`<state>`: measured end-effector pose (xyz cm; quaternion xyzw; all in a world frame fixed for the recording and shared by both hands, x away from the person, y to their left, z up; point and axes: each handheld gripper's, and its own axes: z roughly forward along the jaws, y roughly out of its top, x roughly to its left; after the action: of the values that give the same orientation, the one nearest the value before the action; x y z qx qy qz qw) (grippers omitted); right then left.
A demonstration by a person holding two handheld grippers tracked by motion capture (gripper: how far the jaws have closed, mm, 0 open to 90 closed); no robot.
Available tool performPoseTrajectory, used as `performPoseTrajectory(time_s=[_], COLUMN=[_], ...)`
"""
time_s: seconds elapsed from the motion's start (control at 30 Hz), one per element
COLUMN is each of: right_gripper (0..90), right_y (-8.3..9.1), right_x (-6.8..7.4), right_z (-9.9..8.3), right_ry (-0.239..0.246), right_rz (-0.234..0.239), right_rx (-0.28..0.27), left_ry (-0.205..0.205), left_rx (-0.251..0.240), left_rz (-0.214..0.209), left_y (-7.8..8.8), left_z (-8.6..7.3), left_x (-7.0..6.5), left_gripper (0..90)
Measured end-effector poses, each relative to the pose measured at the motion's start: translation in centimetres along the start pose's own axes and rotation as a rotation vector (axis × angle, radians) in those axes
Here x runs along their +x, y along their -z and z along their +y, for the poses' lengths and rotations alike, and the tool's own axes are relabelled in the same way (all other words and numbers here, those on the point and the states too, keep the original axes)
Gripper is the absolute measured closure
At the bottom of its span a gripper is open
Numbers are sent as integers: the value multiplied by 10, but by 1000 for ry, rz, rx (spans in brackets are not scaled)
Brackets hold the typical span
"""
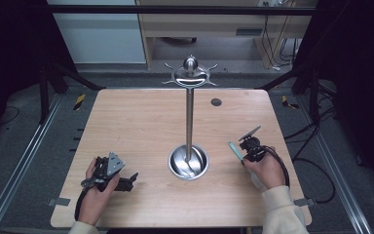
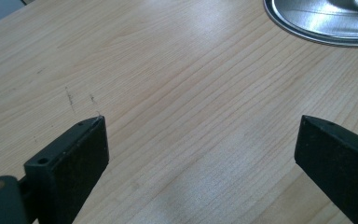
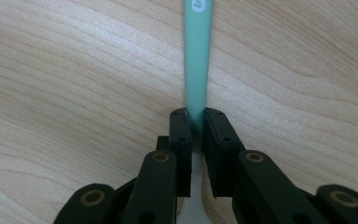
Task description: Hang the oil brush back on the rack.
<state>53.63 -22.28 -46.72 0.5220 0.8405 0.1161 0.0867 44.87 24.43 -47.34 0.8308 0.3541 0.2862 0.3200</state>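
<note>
A light wooden table (image 1: 141,126) carries a metal stand (image 1: 189,117) near its middle — a thin upright pole rising from a round, shiny dish-shaped base (image 1: 188,162), with a ball and curved hooks at the top. A small dark round spot (image 1: 216,102) sits on the far part of the tabletop, right of the pole.

The left gripper (image 1: 126,182) lies low over the near left part of the table, held in the person's left hand (image 1: 96,192), well apart from the stand. In the left gripper view its two black jaws stand wide apart with only bare wood grain between them, and the rim of the metal base shows at the far right corner.

The right gripper (image 1: 246,150) sits near the right edge, just right of the base, held in the person's right hand (image 1: 268,170). Its jaws are closed on a thin, flat, pale green strip (image 3: 197,60) — the strip runs straight out from between the jaws and away over the wood. Near its far end is a small white mark (image 3: 198,4), too small and cropped to read. From the high view the strip (image 1: 234,149) slants toward the far left from the gripper, beside the stand's base.
</note>
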Motion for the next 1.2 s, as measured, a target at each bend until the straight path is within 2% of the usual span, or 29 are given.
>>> performPoseTrajectory(time_s=[0.03, 0.23, 0.4, 0.57, 0.7, 0.73, 0.8, 0.83, 0.9, 1.0, 1.2], right_gripper=[823, 823, 823, 823, 823, 823, 823, 823, 824, 824, 824], right_y=[2, 11, 26, 38, 52, 52, 63, 63, 75, 87, 106], right_x=[0, -3, -5, -4, -3, -3, -3, -3, -4, -4, 0], right_z=[0, 0, 0, 0, 0, 0, 0, 0, -2, -3, -3], right_ry=[-11, -8, 6, 13, 18, 18, 18, 18, 19, 18, 18], right_rz=[2, 7, 12, 5, -3, -3, -5, -5, 7, 11, 17], right_rx=[-11, -42, -110, -149, -209, -209, -252, -252, -307, -355, -419], left_ry=[-1, -2, -2, -5, -4, -3, -3, -3, -5, -4, -4], left_rx=[2, 1, 3, 0, 1, 0, -1, -1, 0, -1, 0], left_rz=[3, 6, 3, 3, 7, 7, 6, 6, 5, 6, 5], left_y=[0, 0, 0, 0, 0, 0, 0, 0, 0, 0, 0], left_z=[0, 0, 0, 1, 0, 0, 1, 1, 1, 1, 1], left_x=[0, 0, 0, -1, 0, 0, 0, 0, 0, 0, -1], left_gripper=[25, 24, 25, 25, 25, 25, 24, 25, 25, 25, 25])
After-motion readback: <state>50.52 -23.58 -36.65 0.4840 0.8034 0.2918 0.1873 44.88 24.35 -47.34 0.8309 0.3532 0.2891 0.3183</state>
